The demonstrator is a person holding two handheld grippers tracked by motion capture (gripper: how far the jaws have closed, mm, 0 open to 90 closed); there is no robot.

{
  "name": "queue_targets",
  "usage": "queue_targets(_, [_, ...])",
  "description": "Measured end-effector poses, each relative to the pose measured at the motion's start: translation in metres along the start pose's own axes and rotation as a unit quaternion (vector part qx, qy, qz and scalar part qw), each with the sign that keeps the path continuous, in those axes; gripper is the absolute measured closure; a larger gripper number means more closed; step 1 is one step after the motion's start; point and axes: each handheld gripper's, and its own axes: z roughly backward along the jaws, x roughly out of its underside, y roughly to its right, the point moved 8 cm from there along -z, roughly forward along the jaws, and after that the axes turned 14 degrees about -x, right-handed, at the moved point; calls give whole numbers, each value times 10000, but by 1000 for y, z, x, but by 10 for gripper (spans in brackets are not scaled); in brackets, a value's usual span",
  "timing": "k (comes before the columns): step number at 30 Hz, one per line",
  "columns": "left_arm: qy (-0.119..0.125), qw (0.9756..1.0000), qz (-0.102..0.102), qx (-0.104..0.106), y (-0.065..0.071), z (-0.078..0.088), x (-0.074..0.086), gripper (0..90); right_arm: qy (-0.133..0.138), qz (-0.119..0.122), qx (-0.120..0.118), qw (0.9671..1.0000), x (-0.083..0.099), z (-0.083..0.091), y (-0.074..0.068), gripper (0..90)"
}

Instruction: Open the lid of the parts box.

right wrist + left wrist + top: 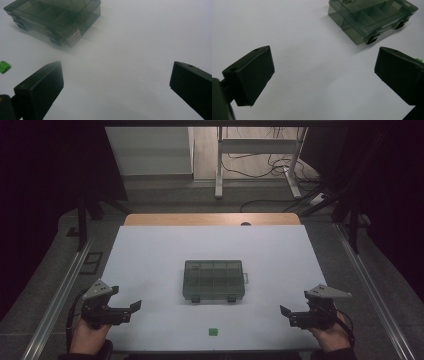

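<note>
Green block between grippers (untouched).

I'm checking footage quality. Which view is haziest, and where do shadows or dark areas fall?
Right gripper view: a milky haze softens the compartment box and green block. Left gripper view: sharper, the box casting a soft shadow beside its latched front. High view: dim overall, room edges near black, white table evenly lit, without glare.
</note>
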Motion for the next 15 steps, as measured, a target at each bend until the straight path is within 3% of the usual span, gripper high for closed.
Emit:
queue_targets(4, [-8,9999,54,128,3,-1,-2,23,-1,58,-45,10000,-2,-3,-3,0])
queue_targets(10, [-36,9999,-61,96,7,-4,-5,19,-45,123,-201,9997,-5,-8,-6,0])
queue_targets(15, [-61,9998,-7,164,10,-7,-9,14,-53,167,-288,9994,-7,-10,-8,0])
